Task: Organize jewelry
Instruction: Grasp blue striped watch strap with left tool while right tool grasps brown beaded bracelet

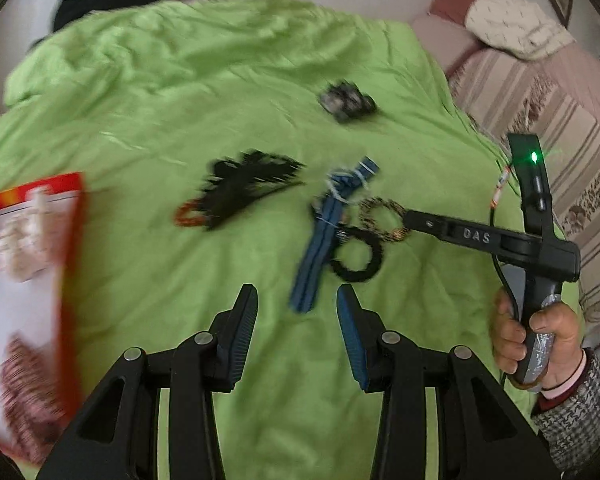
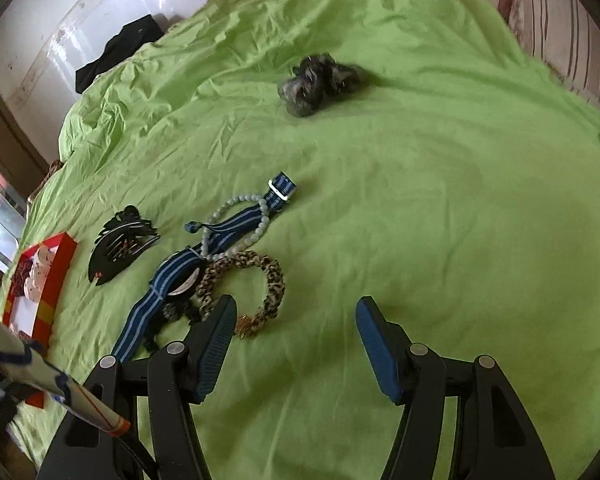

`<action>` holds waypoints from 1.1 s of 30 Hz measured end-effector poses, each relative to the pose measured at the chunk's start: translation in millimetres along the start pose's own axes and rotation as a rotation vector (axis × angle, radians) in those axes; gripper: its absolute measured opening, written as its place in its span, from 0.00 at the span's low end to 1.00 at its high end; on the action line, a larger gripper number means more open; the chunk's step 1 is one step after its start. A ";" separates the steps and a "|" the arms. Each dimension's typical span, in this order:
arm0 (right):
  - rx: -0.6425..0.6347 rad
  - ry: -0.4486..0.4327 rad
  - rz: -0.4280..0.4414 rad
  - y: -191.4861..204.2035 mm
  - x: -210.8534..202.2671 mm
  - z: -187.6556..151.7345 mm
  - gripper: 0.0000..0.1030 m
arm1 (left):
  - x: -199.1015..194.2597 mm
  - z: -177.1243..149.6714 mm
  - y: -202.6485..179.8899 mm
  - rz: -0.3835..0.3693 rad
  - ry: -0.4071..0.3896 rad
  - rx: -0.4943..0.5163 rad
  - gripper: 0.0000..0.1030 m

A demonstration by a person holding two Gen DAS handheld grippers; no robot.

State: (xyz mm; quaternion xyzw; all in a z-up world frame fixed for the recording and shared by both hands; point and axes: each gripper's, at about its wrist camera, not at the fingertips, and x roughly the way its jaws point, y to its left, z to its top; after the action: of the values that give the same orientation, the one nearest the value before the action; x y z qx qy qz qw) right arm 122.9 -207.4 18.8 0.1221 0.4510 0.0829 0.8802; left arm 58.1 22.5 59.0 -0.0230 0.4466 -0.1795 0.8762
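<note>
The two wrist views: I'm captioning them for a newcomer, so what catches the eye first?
A bright green bedspread fills both views. Left of centre lies a cluster: a blue striped strap, a pale bead bracelet and a leopard-print scrunchie, with a black hair claw and a red box further left.

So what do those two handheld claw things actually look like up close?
Each is black plastic with two blue ribbed fingers. The right gripper has a pistol-style handle, raised "DAS" lettering, a green light and a black cable. The hand holding it wears a grey patterned sleeve.
</note>
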 end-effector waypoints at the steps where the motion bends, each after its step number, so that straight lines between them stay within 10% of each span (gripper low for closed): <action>1: 0.013 0.003 0.012 -2.5 2.5 0.8 0.65 | 11.4 2.0 -4.4 -0.005 0.016 0.019 0.39; 12: -0.025 -0.007 0.020 10.0 17.2 8.4 0.54 | 67.0 11.9 -19.0 0.005 0.083 0.097 0.31; 13: -0.034 -0.008 0.013 11.5 18.4 8.3 0.47 | 70.6 11.3 -21.6 0.019 0.094 0.106 0.18; 17: -0.033 0.006 0.019 9.8 20.9 8.4 0.10 | 69.6 9.7 -27.0 0.049 0.087 0.112 0.18; 33: -0.068 -0.134 0.128 33.6 -62.2 7.5 0.08 | -120.4 5.3 -22.6 -0.088 -0.210 0.040 0.18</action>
State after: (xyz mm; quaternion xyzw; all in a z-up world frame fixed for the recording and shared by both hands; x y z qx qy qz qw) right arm 91.8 -192.2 80.9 0.1261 0.3793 0.1461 0.9049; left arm -8.9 41.1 160.0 -0.0439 0.3474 -0.2231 0.9097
